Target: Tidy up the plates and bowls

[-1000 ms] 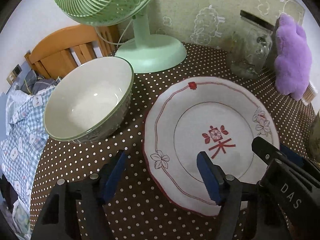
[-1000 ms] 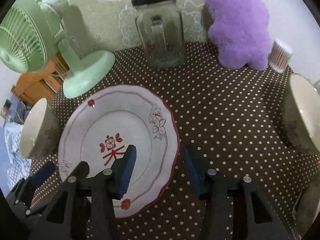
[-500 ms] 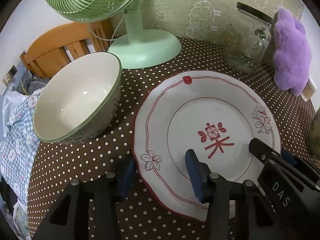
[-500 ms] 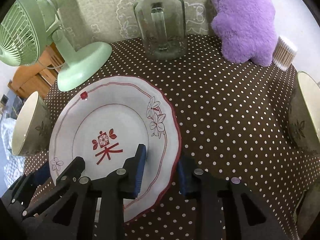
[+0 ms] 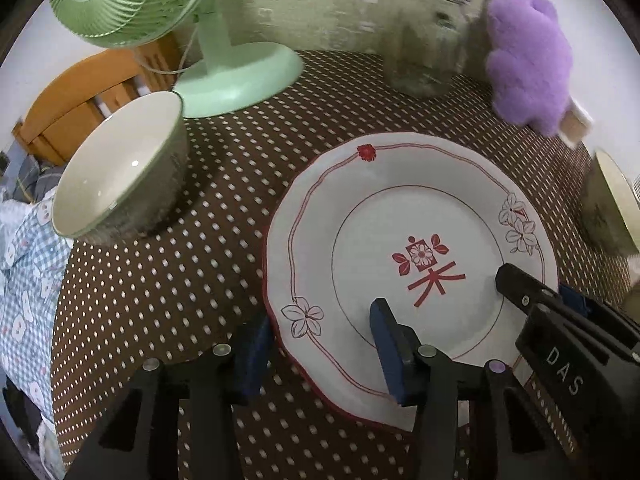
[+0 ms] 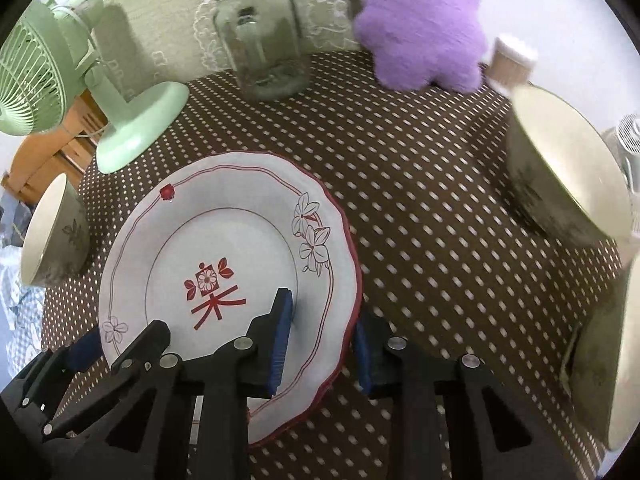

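A white plate [image 5: 400, 208] with red trim and a red flower mark sits on the brown dotted tablecloth; it also shows in the right wrist view [image 6: 224, 232]. My left gripper [image 5: 320, 356] straddles its near left rim, one pad on top, one below. My right gripper [image 6: 324, 344] straddles its near right rim the same way. Both look closed on the rim. A cream bowl with a green rim [image 5: 120, 168] stands left of the plate. A second bowl [image 6: 560, 176] stands at the right.
A green desk fan [image 5: 224, 60] stands behind the left bowl. A glass jar [image 6: 260, 36], a purple plush [image 6: 420, 24] and a cotton swab tub [image 6: 512, 60] line the back. Another dish [image 6: 628, 364] is at the right edge. A wooden chair [image 5: 80, 100] is beyond the table's left edge.
Both grippers moved forward onto the plate's rim and their jaws narrowed around it. The plate now sits farther from the left bowl, and the view has shifted right.
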{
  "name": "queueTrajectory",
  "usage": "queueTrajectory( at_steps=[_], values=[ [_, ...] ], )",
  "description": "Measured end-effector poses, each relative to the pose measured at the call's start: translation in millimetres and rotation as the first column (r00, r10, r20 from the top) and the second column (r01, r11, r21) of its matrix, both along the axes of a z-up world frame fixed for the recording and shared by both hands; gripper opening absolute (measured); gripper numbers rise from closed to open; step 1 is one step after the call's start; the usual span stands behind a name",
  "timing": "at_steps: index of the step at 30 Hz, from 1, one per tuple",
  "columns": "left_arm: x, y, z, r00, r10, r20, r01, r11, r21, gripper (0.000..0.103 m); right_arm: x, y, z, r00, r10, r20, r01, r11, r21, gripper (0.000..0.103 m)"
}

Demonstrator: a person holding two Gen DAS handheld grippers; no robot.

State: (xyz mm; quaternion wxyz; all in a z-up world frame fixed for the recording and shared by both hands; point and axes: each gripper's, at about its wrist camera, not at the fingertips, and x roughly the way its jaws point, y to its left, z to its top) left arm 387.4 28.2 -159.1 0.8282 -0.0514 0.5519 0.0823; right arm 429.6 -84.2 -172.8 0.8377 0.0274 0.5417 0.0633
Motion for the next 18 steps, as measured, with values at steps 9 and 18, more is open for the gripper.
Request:
queueTrajectory(
  at_steps=[9, 18],
  values=[
    [-19, -23, 2, 0.996, -0.070, -0.049, 0.069, 0.997, -0.019, 0.048, -23, -26, 2, 0.998, -0.048, -0.040, 0.048, 0.999, 0.004, 0.031],
    [-16, -31, -3, 0.995, -0.088, -0.046, 0.088, 0.996, 0.012, 0.049, -21, -30, -3, 0.995, -0.073, -0.065, 0.075, 0.997, 0.029, 0.032]
  ],
)
